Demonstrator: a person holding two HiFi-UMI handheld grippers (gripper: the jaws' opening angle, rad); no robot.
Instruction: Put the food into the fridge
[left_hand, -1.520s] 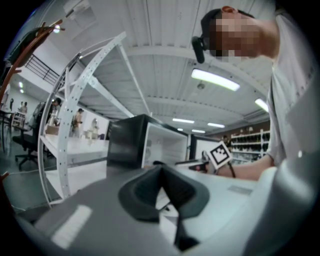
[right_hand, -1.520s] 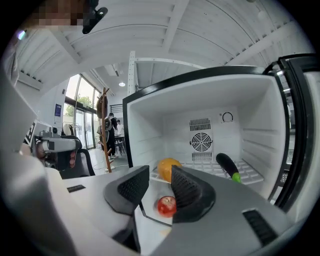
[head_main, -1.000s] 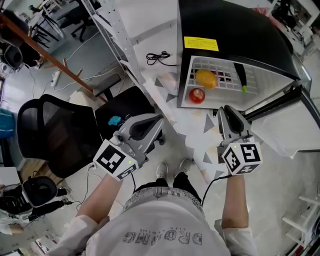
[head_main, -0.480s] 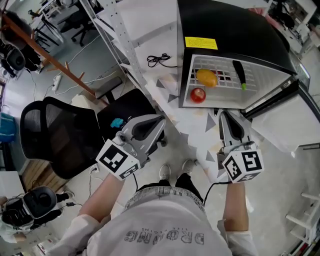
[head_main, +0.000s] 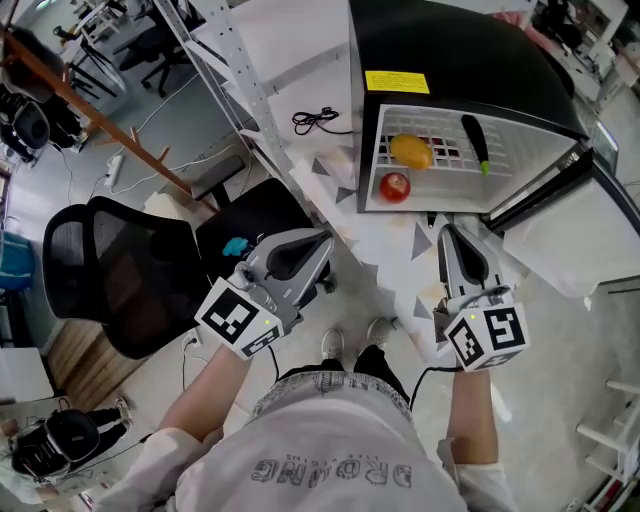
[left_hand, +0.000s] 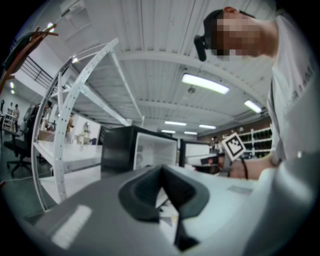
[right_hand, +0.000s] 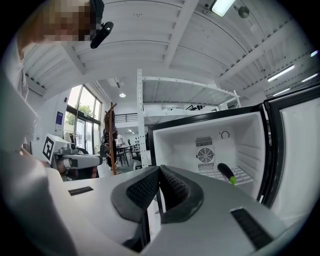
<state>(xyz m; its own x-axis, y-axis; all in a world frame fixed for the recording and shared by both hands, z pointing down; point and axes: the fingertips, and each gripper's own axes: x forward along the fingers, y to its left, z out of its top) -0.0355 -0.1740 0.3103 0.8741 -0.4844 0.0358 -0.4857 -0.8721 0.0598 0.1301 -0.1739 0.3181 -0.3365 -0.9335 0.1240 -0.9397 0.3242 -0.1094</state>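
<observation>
At the left of the head view stands a black office chair (head_main: 120, 270). Right of it, near the centre, the left gripper (head_main: 322, 243) has its jaws closed together with nothing between them. In the upper right the black fridge (head_main: 450, 60) is open (its door (head_main: 560, 185) swung out toward the right edge). On its white wire shelf (head_main: 440, 165) lie a red apple (head_main: 394, 186), a yellow-orange fruit (head_main: 411, 151) just above it, and farther right a dark vegetable (head_main: 474, 143) with a green end. Below the fridge opening, the right gripper (head_main: 447, 228) points at it; its jaws have just been closing and now meet, empty, well short of the food.
</observation>
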